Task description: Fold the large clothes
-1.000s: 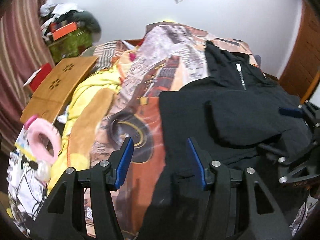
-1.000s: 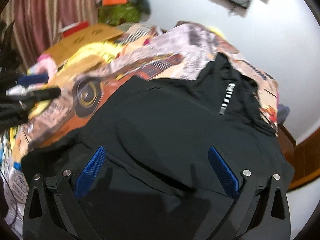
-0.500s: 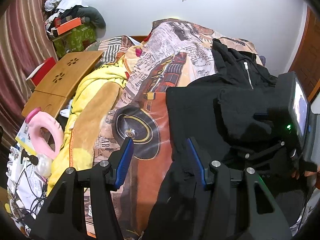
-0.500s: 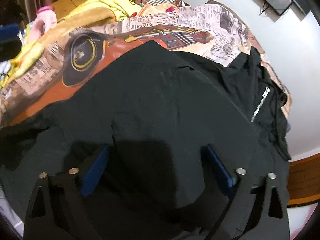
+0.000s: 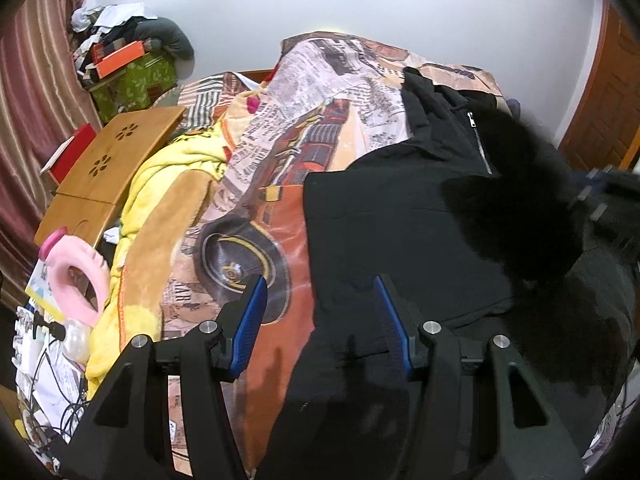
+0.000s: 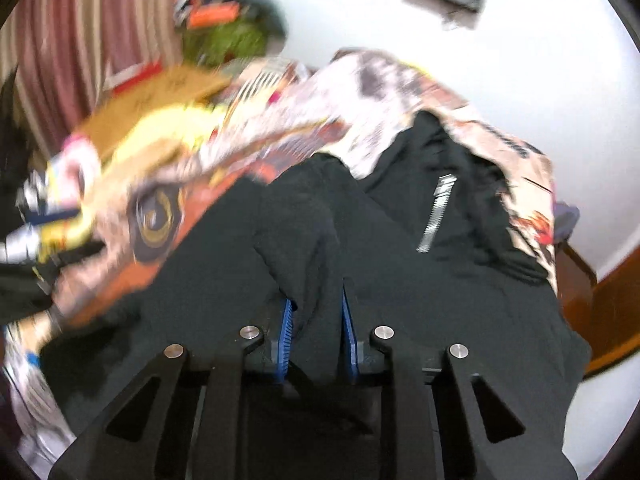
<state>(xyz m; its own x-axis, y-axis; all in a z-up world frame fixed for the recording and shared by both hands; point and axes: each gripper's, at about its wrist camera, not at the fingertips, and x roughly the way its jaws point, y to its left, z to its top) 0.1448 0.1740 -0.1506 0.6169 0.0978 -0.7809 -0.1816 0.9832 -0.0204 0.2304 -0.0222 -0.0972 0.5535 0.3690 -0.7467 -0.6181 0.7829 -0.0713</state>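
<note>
- Since half a second ago the right gripper (image 6: 314,320) has gone from wide-spread fingers to a narrow pinch, and a ridge of the black jacket (image 5: 400,220) now stands bunched between its blue pads (image 6: 286,328).
- Meanwhile the left gripper (image 5: 318,320) has kept its fingers spread wide with nothing between them; the jacket's left edge runs up from just inside its right finger, and printed bedcover (image 5: 288,132) shows ahead of its left finger.
- Ahead of both grippers the jacket lies spread on the bed, collar and silver zipper (image 5: 480,144) at the far end.
- Right of the left fingers, a lifted flap of dark cloth hides part of the jacket front and blurs into shadow; the right gripper shows there only as a dim shape at the frame edge.
- Near hem of the jacket is cut off under the gripper bodies in both views.
- Motion blur smears the right wrist view, so the yellow blanket (image 5: 160,184) and wooden board (image 5: 116,156) off to the left read clearly only in the left view.
</note>
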